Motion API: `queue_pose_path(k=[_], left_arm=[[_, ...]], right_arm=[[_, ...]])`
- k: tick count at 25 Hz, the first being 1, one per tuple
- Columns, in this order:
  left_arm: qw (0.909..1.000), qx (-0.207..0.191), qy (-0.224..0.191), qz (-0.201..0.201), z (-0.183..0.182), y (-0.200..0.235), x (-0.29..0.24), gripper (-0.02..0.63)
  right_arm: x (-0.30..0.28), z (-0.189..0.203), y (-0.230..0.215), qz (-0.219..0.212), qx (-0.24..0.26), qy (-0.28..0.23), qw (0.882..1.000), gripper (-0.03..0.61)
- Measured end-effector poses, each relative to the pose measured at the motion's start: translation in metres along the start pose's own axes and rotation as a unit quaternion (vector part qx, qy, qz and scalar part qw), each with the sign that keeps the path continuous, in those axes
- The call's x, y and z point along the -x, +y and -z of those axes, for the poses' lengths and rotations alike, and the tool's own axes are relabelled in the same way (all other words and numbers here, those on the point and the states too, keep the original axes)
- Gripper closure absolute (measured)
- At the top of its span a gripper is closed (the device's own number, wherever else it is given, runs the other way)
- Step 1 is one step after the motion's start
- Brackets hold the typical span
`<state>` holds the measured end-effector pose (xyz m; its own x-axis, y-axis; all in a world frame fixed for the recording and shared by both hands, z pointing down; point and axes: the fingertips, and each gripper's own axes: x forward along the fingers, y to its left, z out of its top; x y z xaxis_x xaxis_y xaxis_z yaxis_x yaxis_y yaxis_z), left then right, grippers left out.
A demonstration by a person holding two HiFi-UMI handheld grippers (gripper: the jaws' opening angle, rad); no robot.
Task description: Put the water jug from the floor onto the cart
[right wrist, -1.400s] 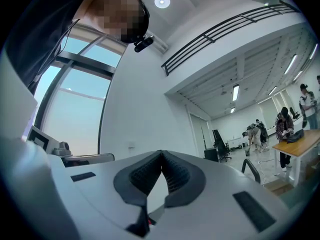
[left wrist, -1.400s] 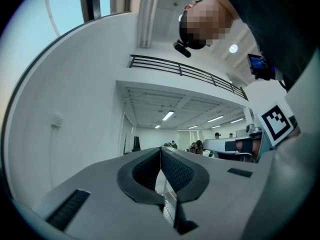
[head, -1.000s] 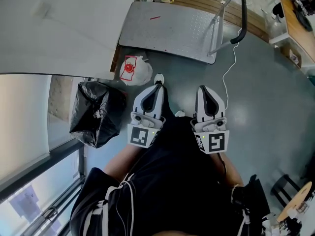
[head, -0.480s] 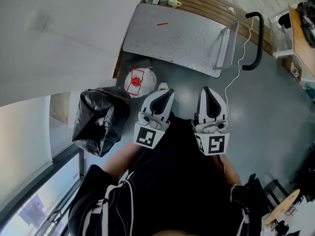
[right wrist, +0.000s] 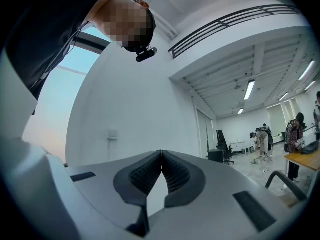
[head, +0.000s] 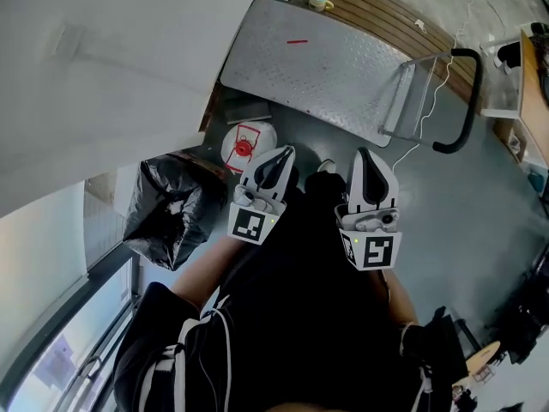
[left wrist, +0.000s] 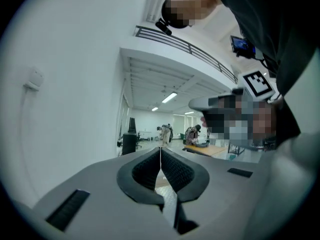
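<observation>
Two grippers side by side, pointing roughly level, and both are empty. The left gripper (head: 281, 153) has its jaws pressed together on nothing, and the right gripper (head: 367, 154) is closed the same way. The round white water jug with the red cap (head: 247, 142) stands on the grey floor (head: 480, 204), just left of the left gripper's tip in the head view (no contact that I can make out). It sits between the crumpled black bin bag (head: 167, 209) and the near edge of the grey checker-plate platform cart (head: 317, 63).
</observation>
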<state>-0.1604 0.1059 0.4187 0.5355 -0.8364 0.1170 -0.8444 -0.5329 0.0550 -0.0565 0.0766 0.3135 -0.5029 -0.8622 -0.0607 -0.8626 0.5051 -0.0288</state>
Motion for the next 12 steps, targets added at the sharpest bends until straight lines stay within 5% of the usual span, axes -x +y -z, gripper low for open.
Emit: queue_pose_path(k=[3, 6, 9, 12], left_arm=[[0.9987, 0.029, 0.04, -0.013, 0.037, 0.007, 0.0, 0.595], [0.983, 0.154, 0.073, -0.068, 0.087, 0.037, 0.014, 0.595], [0.925, 0.321, 0.09, -0.183, 0.157, 0.09, 0.046, 0.594], [0.8755, 0.372, 0.104, -0.291, 0.222, 0.134, 0.085, 0.594]], right_arm=[[-0.013, 0.003, -0.005, -0.017, -0.003, 0.006, 1.0, 0.565], [-0.025, 0.005, -0.003, -0.04, -0.002, 0.011, 0.999, 0.565], [-0.033, 0.006, 0.008, -0.08, 0.004, 0.016, 0.997, 0.565], [-0.039, 0.007, 0.031, -0.136, 0.005, 0.018, 0.991, 0.565]])
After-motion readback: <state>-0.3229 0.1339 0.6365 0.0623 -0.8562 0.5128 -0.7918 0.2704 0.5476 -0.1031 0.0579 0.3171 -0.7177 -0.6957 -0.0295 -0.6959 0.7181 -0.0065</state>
